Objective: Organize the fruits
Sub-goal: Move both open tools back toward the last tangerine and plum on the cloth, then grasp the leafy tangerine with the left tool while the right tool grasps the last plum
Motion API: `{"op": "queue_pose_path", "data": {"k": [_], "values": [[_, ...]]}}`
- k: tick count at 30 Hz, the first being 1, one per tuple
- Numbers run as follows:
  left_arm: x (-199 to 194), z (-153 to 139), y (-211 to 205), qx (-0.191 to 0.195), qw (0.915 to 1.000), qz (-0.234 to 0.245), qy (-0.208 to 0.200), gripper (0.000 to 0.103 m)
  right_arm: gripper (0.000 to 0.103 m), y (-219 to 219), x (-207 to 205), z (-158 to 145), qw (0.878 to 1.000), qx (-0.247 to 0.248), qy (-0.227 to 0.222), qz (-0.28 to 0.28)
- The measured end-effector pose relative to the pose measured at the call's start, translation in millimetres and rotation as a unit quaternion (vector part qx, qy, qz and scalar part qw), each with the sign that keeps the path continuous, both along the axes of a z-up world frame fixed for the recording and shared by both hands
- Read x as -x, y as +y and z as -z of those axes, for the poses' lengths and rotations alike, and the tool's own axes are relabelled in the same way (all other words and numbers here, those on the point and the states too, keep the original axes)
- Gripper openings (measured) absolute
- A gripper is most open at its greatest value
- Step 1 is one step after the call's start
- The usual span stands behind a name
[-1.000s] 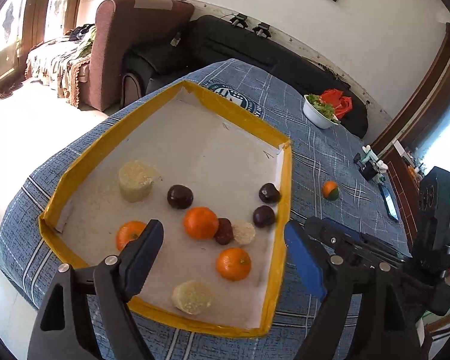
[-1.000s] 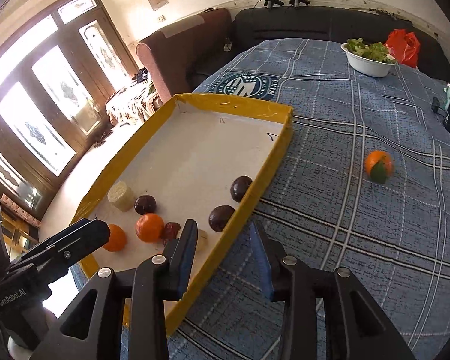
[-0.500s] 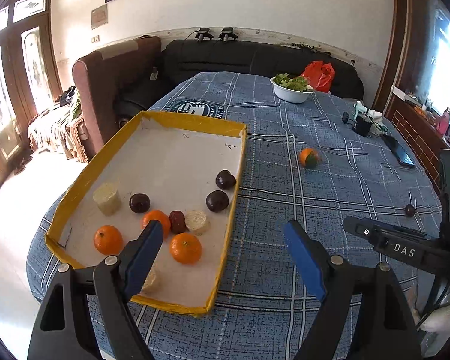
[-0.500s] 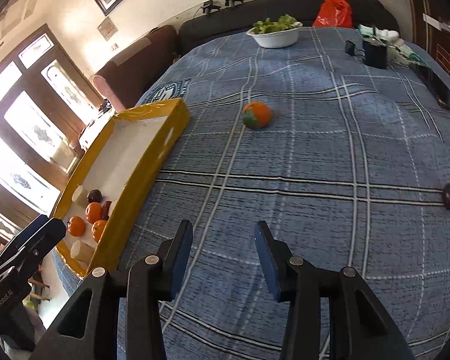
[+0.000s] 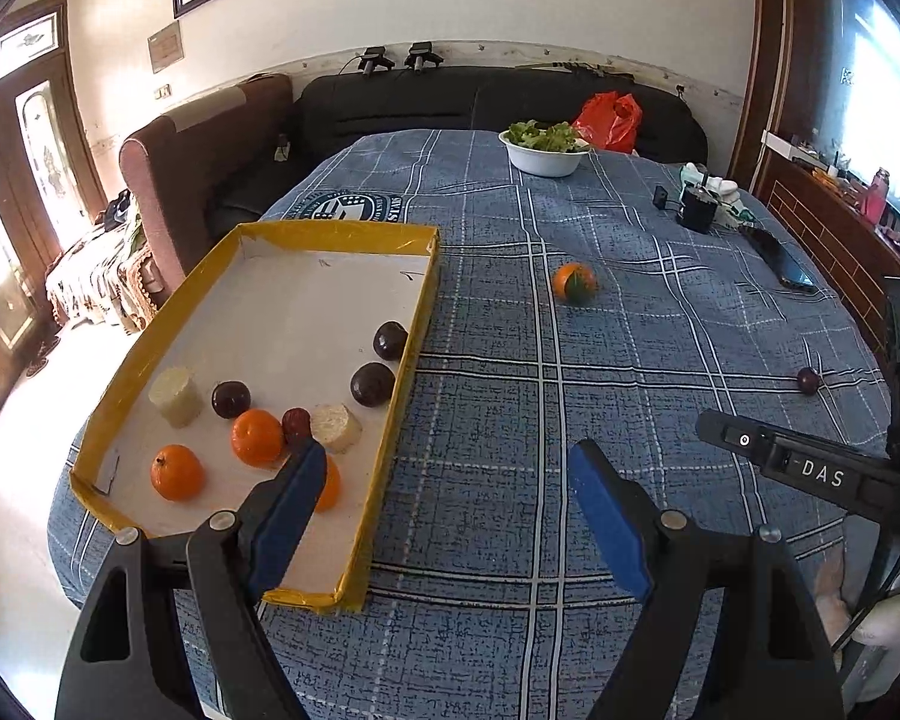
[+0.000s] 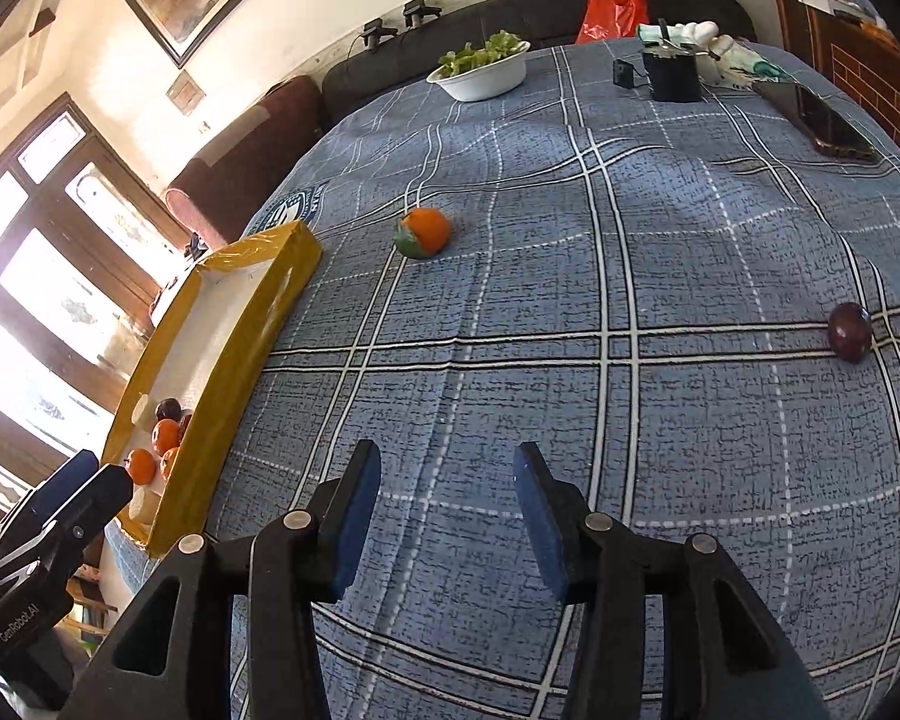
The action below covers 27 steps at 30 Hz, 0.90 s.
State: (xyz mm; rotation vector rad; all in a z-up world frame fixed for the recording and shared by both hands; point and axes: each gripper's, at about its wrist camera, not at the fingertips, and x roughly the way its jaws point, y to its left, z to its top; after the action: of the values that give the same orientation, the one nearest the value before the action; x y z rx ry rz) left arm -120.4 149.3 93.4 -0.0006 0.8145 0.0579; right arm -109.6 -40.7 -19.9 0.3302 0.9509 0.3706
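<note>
My right gripper (image 6: pixel 447 516) has its jaws just opening, nothing between them; the left gripper (image 5: pixel 444 519) is wide and empty beside the tray (image 5: pixel 417 324). The orange (image 6: pixel 423 232) lies far ahead, slightly left of the right gripper, and the plum (image 6: pixel 849 331) far right. I judge the right hand nearer both.

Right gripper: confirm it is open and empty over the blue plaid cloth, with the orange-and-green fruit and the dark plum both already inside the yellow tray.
Not right. The right gripper is open and empty, its jaws having just been opening, but the orange-and-green fruit and the dark plum both lie out on the blue plaid cloth, outside the yellow tray. The right wrist view shows it.
</note>
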Motion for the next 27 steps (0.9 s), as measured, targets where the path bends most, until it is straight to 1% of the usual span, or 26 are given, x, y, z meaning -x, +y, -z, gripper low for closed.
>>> {"op": "queue_pose_path", "data": {"k": [3,5,8,11,14,16,18,21,23,24,26,27], "values": [[-2,2,-1,0.014,0.9998,0.009,0.007,0.082,0.05,-13,2,0,1.0,0.001,-0.004,0.01],[-3,4,-1,0.033,0.9992,0.018,0.012,0.082,0.05,-35,3,-3,0.999,0.003,-0.014,0.033],[-7,10,-4,0.063,0.9971,0.037,0.02,0.082,0.05,-85,3,-11,0.995,-0.006,-0.023,0.095],[-14,25,-13,0.083,0.9943,0.053,0.041,0.082,0.05,-137,1,-13,0.987,-0.012,-0.018,0.161],[-20,38,-25,0.093,0.9914,0.067,0.063,0.082,0.052,-163,-6,-10,0.981,-0.016,-0.006,0.193],[-23,45,-32,0.092,0.9902,0.073,0.075,0.082,0.052,-167,-16,-7,0.98,-0.009,0.0,0.198],[-24,47,-34,0.091,0.9897,0.077,0.079,0.082,0.052,-161,-26,-4,0.981,0.003,0.004,0.193],[-25,45,-35,0.091,0.9898,0.082,0.073,0.082,0.052,-151,-39,5,0.983,0.031,0.007,0.181],[-26,44,-35,0.088,0.9904,0.084,0.066,0.082,0.052,-147,-47,12,0.981,0.063,0.015,0.183],[-27,43,-35,0.089,0.9904,0.085,0.062,0.082,0.052,-146,-50,16,0.98,0.071,0.018,0.185],[-30,44,-32,0.093,0.9902,0.084,0.062,0.082,0.045,-145,-53,23,0.979,0.08,0.021,0.186],[-33,44,-32,0.095,0.9897,0.085,0.065,0.082,0.032,-144,-53,22,0.978,0.091,0.017,0.187]]}}
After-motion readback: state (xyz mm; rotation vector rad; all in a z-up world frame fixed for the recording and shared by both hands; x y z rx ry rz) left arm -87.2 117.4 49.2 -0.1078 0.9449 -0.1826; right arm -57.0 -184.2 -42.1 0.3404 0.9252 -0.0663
